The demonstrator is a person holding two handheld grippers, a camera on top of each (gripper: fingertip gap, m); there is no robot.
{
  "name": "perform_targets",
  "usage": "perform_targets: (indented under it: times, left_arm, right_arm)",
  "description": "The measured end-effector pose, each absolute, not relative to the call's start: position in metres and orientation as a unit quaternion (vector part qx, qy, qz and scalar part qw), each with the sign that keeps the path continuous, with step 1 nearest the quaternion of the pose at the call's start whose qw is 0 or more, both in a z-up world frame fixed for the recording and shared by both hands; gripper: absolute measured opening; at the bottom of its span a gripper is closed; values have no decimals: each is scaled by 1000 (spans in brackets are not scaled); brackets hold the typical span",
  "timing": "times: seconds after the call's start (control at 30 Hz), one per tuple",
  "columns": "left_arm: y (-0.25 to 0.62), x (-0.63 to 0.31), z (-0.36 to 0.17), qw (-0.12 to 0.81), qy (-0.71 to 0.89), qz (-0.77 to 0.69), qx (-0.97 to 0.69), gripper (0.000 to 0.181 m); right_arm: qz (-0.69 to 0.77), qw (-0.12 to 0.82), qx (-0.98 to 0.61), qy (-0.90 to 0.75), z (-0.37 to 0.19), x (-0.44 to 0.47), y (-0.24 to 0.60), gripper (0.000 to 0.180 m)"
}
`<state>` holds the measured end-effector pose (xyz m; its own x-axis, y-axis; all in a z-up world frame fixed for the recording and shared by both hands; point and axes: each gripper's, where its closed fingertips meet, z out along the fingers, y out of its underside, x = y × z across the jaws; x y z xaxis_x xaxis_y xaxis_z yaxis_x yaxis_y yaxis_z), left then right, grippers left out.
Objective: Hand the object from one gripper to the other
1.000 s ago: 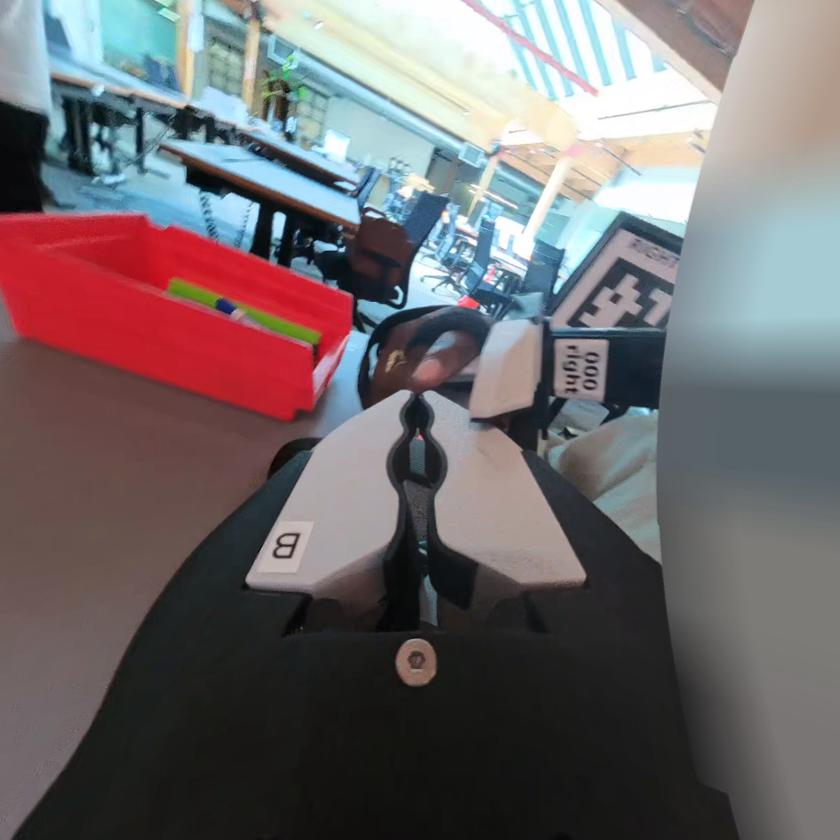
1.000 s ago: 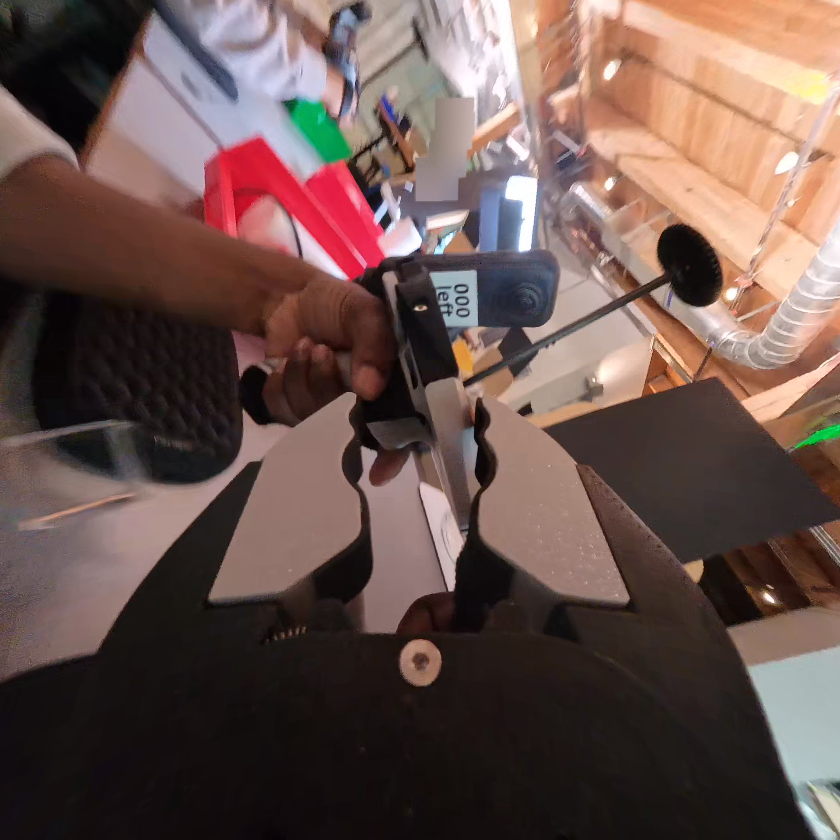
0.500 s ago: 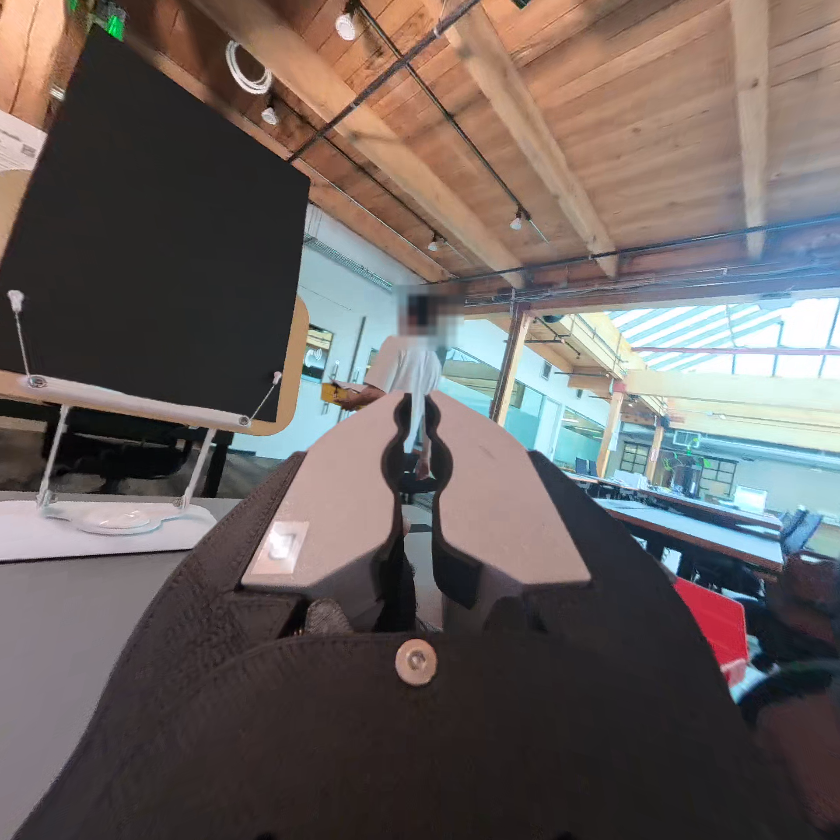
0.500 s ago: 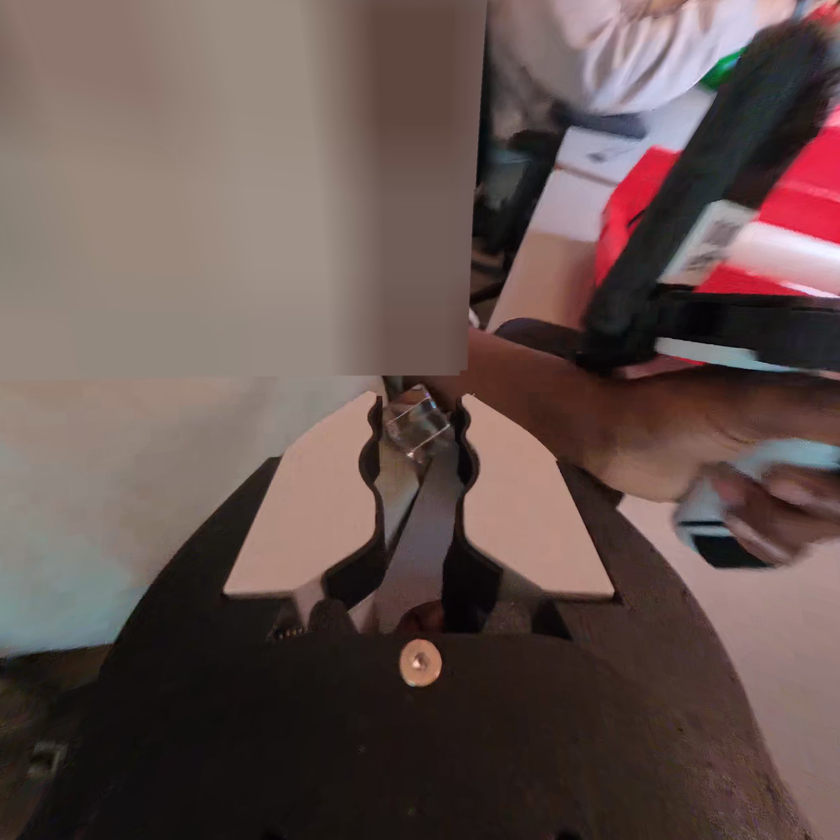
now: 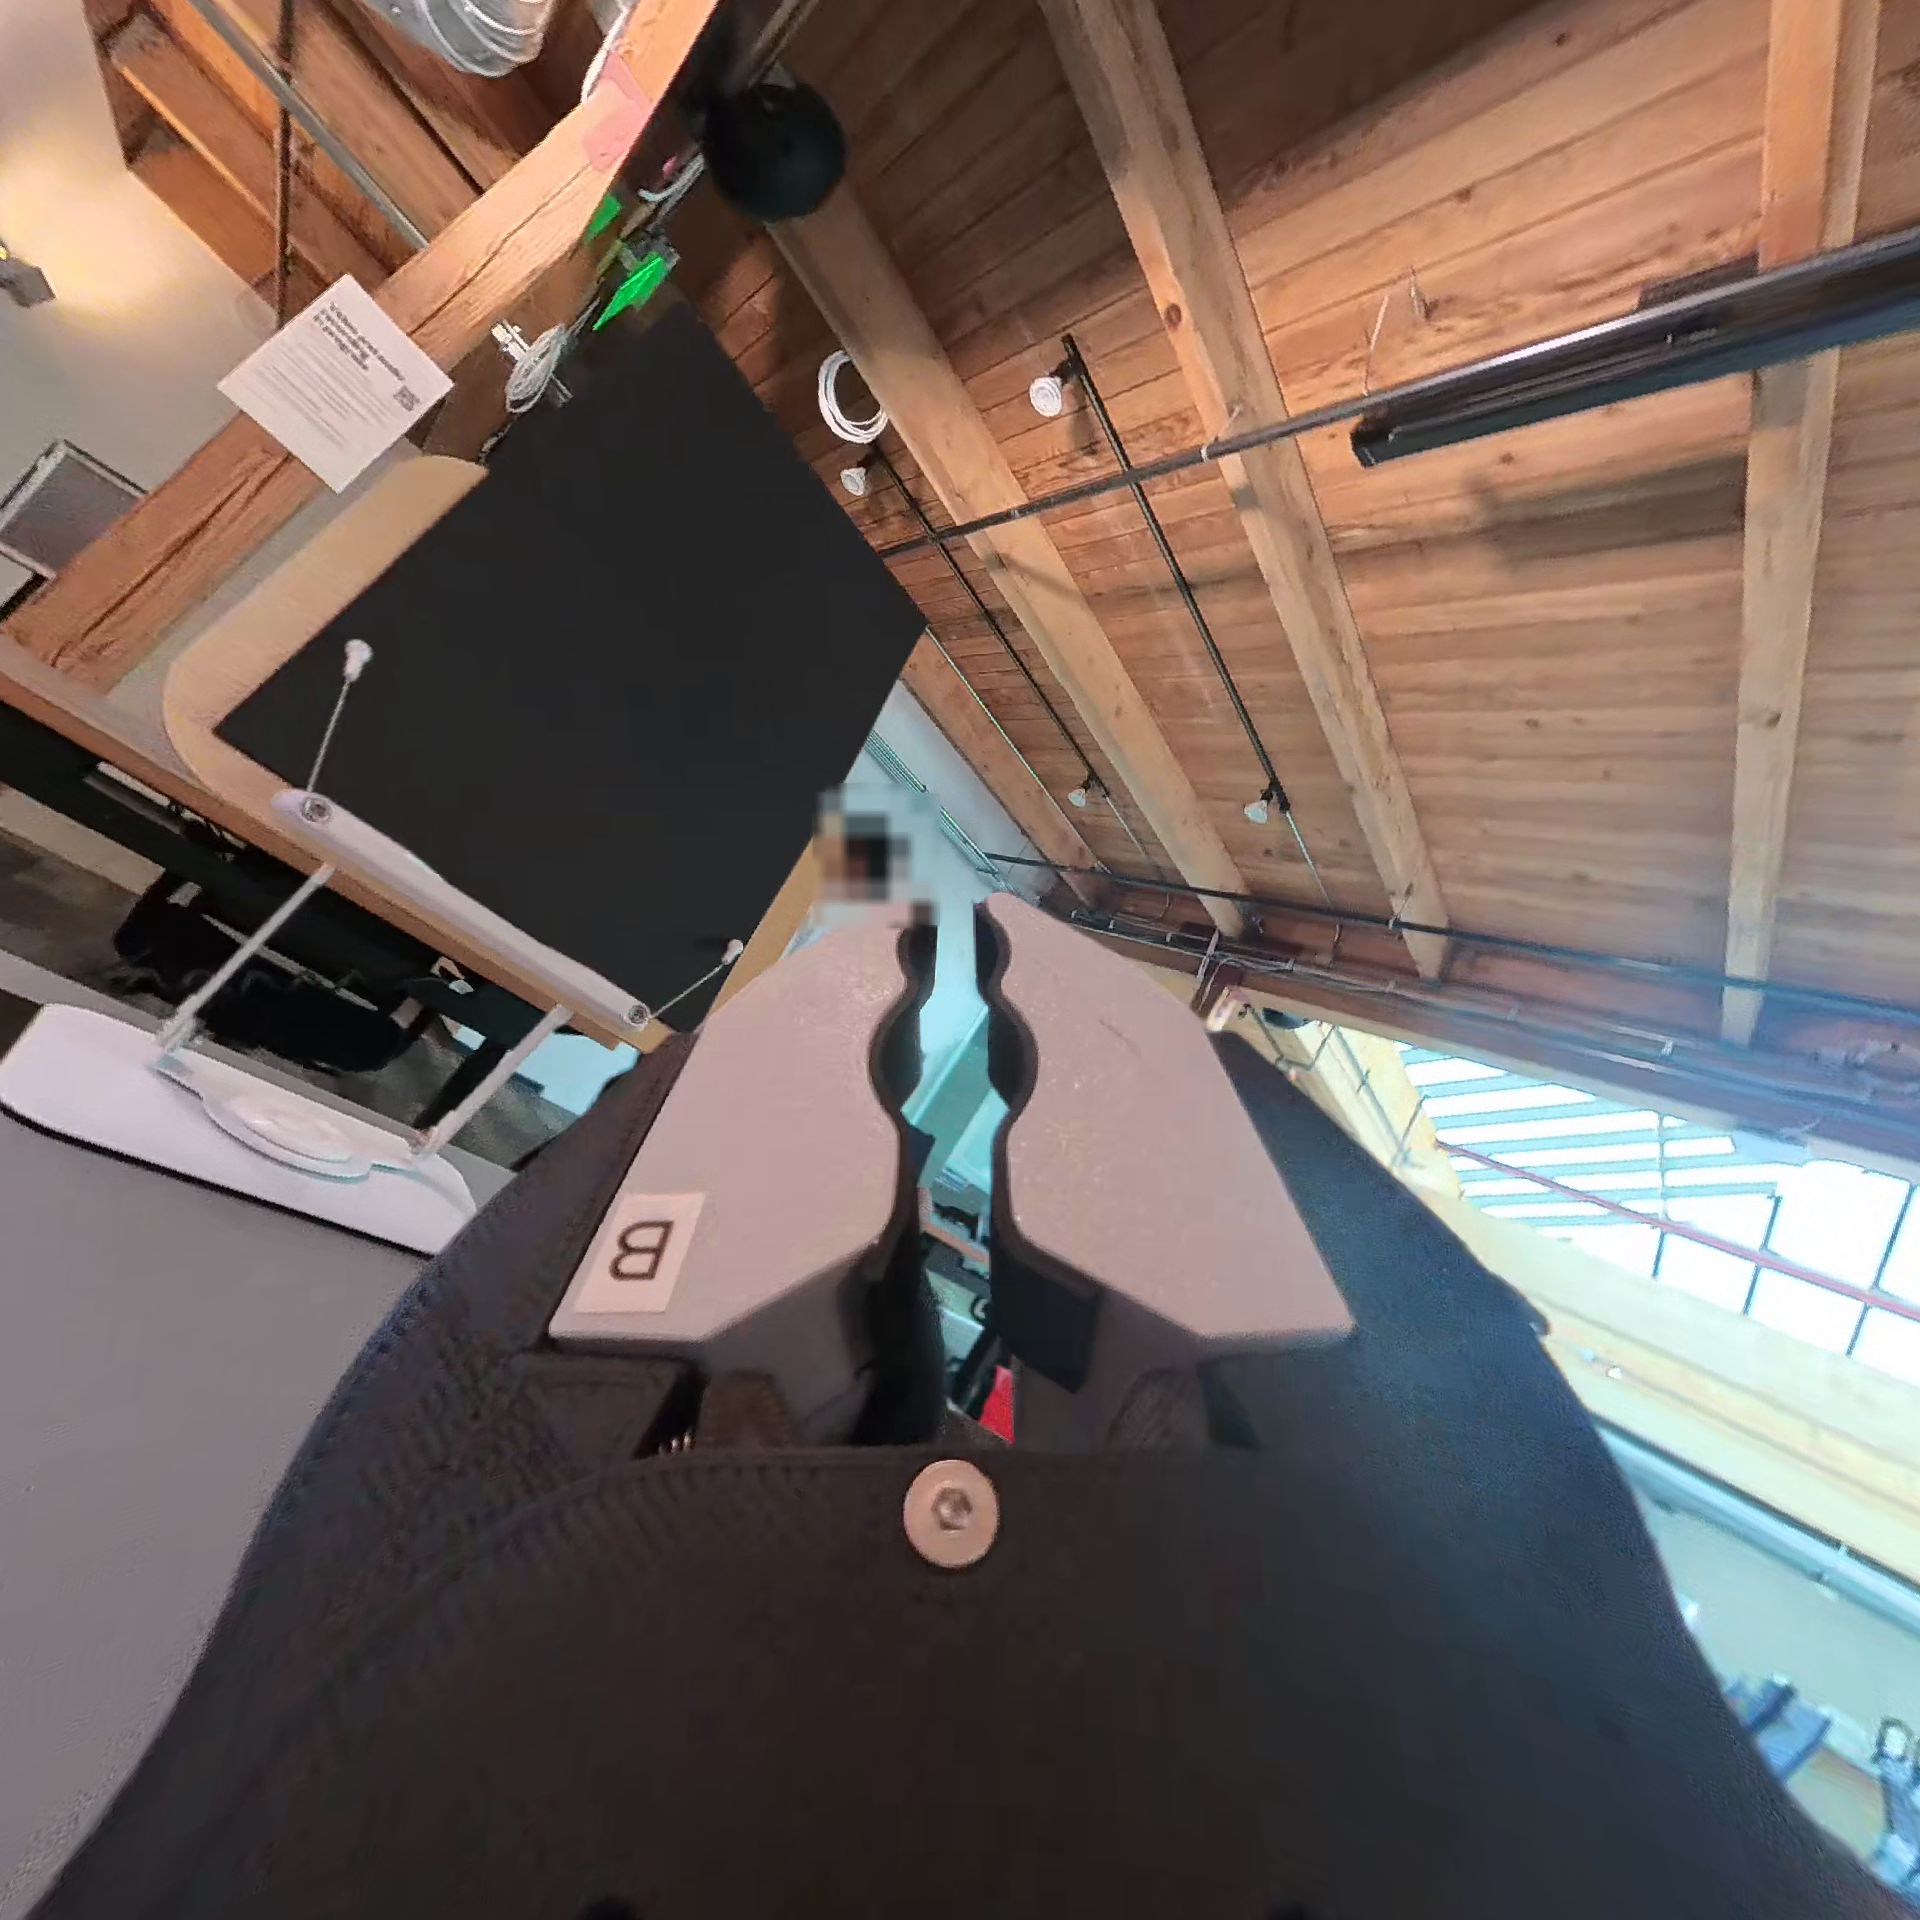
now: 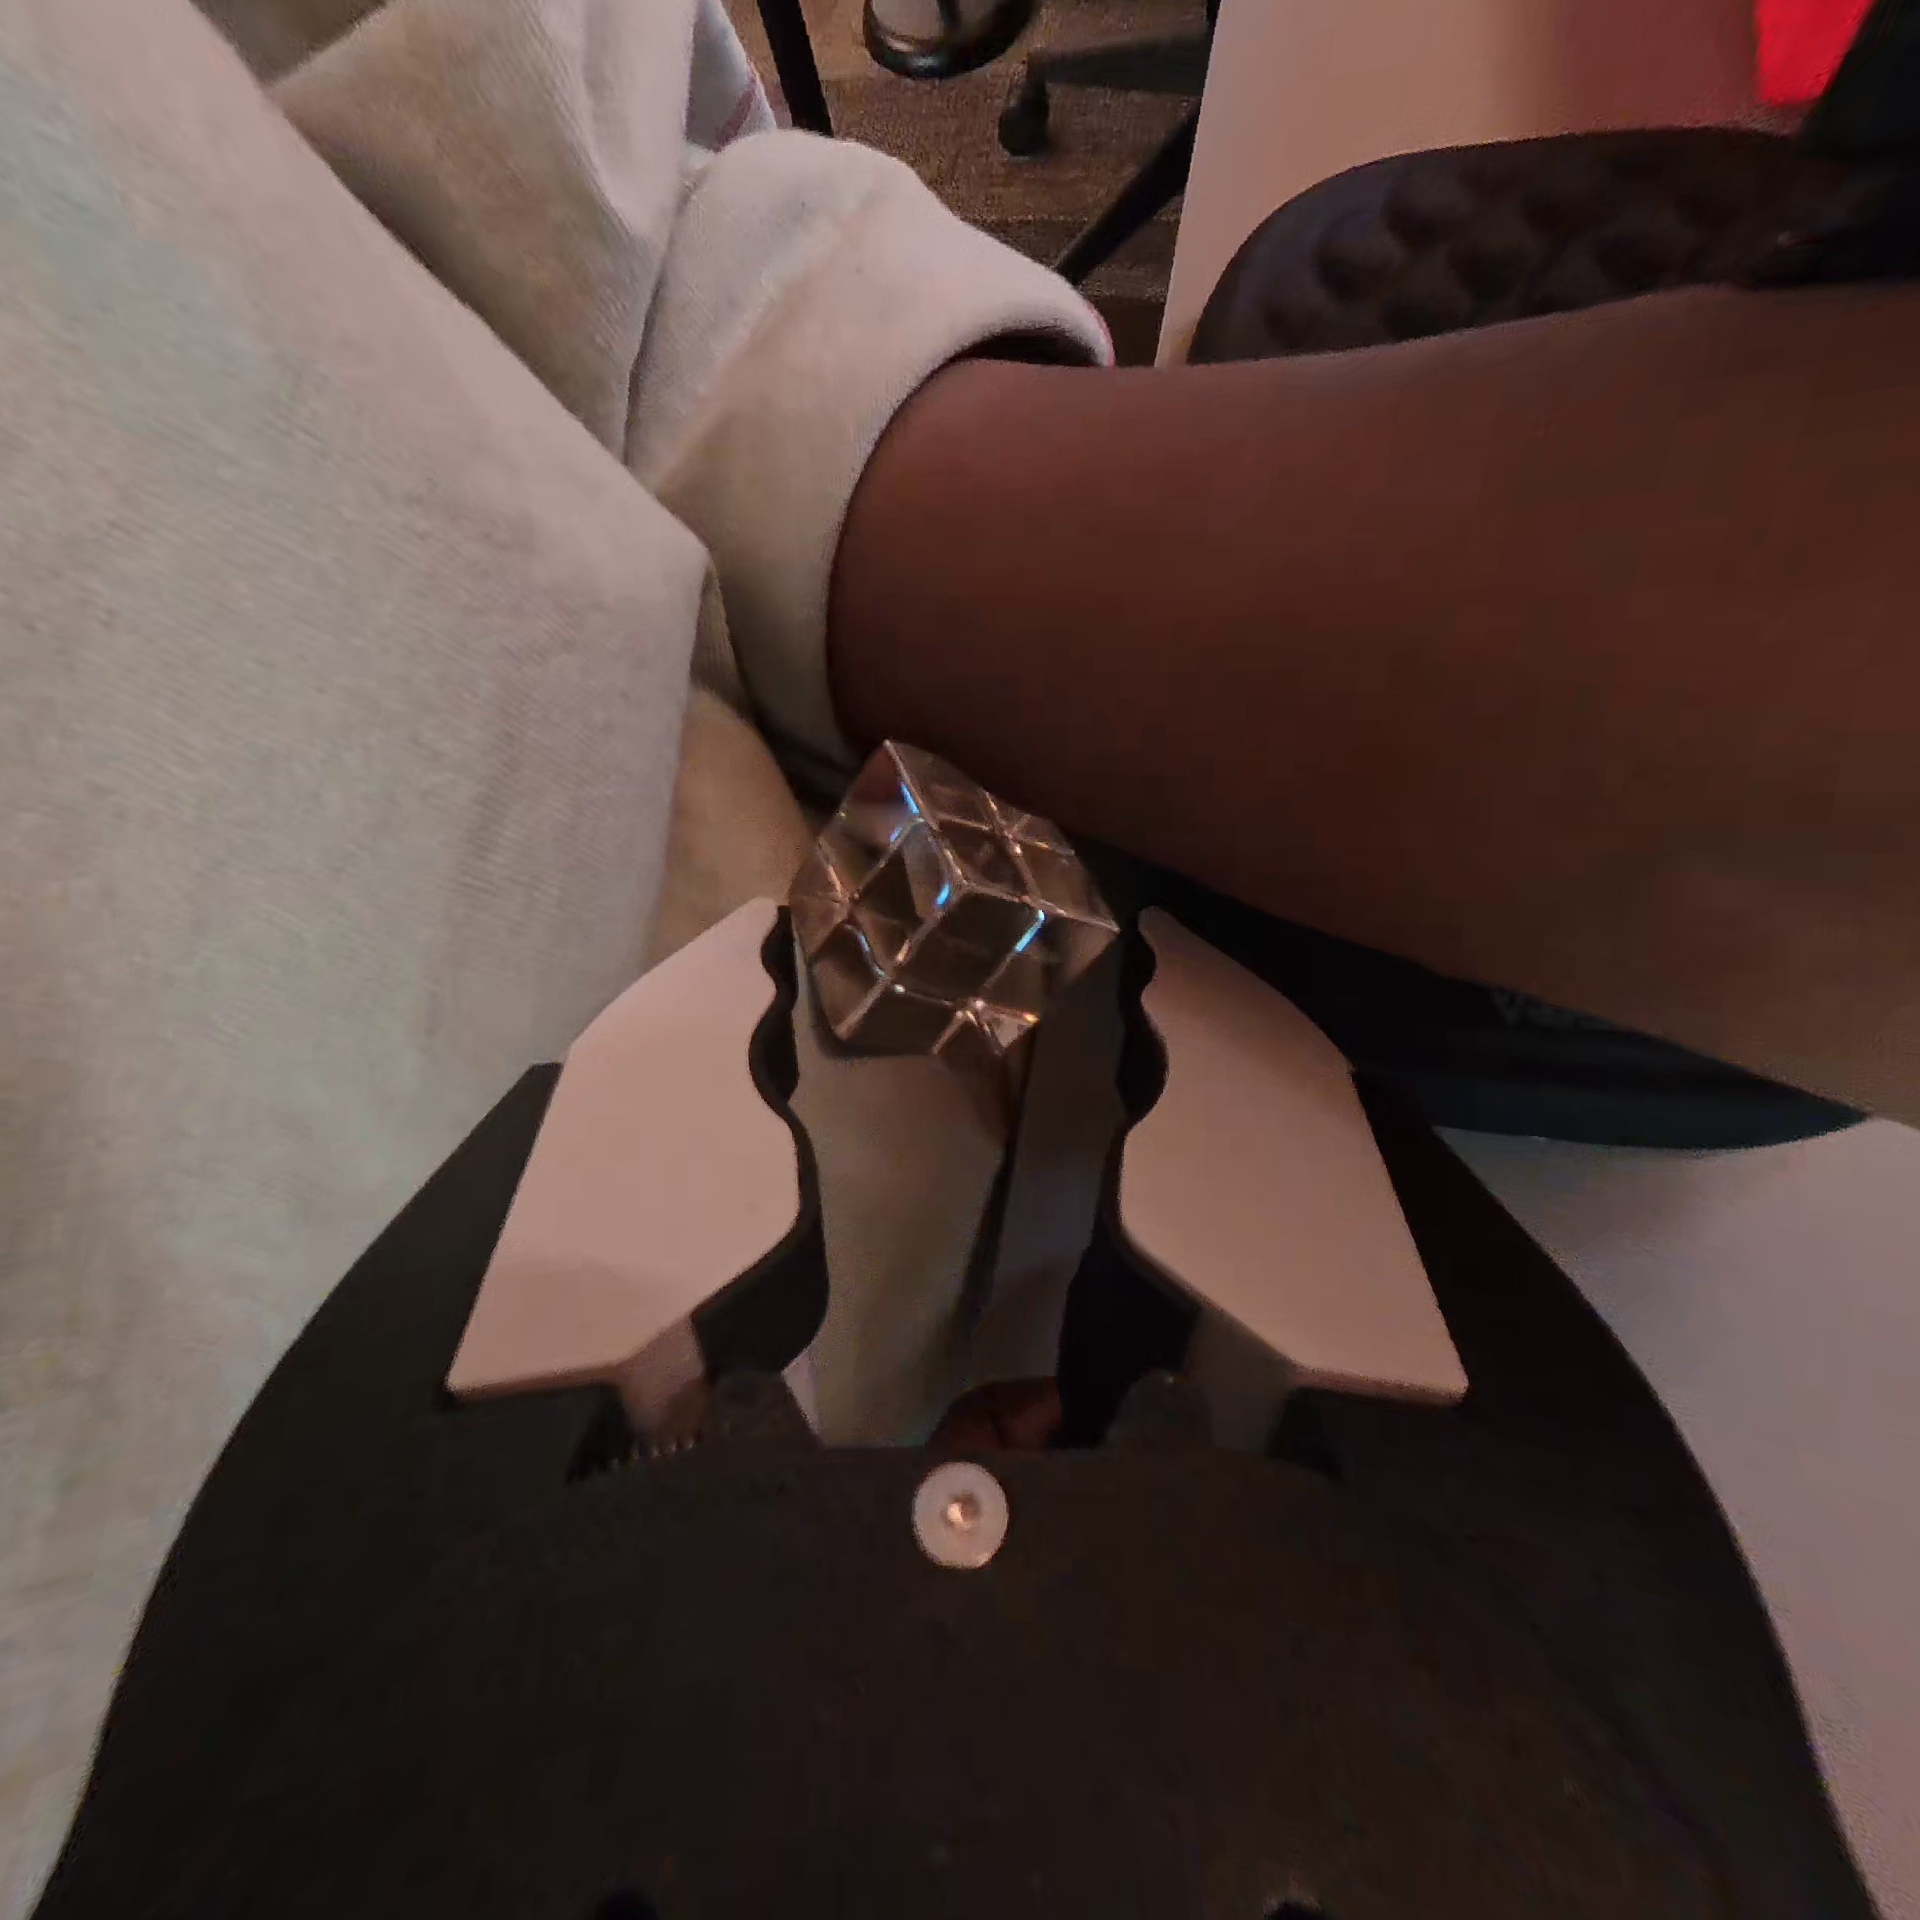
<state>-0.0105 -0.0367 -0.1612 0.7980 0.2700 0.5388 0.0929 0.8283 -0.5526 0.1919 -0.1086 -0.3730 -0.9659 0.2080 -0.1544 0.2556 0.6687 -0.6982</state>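
Observation:
A clear faceted cube (image 6: 935, 914) sits clamped between the tips of my right gripper (image 6: 951, 935), which is shut on it. The cube is held close under a person's bare forearm (image 6: 1351, 675) and beside a white sleeve (image 6: 810, 312). My left gripper (image 5: 954, 935) is empty and tilted up toward the wooden ceiling. Its jaws stand slightly apart with a narrow gap. Neither view shows the other gripper.
A black board (image 5: 561, 623) on a white stand (image 5: 156, 1112) rests on the grey table (image 5: 156, 1507) to the left of my left gripper. A black padded rest (image 6: 1558, 249) lies behind the forearm. White clothing (image 6: 260, 727) fills the left of the right wrist view. The gap from one gripper's tips to the other's is roughly 30 cm.
The left gripper has swung up and away from the right one, its jaws now slightly parted. The right gripper has closed on the clear cube and turned toward the person's body.

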Motion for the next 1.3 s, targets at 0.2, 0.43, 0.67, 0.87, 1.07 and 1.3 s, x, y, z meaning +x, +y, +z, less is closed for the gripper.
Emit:
perform_targets:
  times: [0.2, 0.43, 0.67, 0.87, 1.07, 1.3]
  left_arm:
    - [-34, -5, -158, 909, -297, 36, -291, 7]
    - [-34, 0, -149, 915, -268, 28, -300, 8]
    - [-28, 25, -129, 918, -163, 70, -354, 10]
    - [-29, 93, -114, 883, 105, 99, -447, 36]
    - [-48, 132, -119, 843, 264, 113, -455, 57]
    - [-26, 139, -126, 807, 316, 159, -474, 61]
  right_arm:
    - [-420, 52, 145, 895, -369, 190, -118, 51]
    - [-457, 2, 125, 880, -341, 180, -103, 46]
    - [-417, -176, 177, 874, -305, 144, -56, 46]
    - [-359, -327, 243, 840, -271, 122, -8, 47]
    - [-376, -378, 278, 799, -244, 115, 15, 47]
    - [-468, -382, 292, 742, -211, 118, 19, 46]
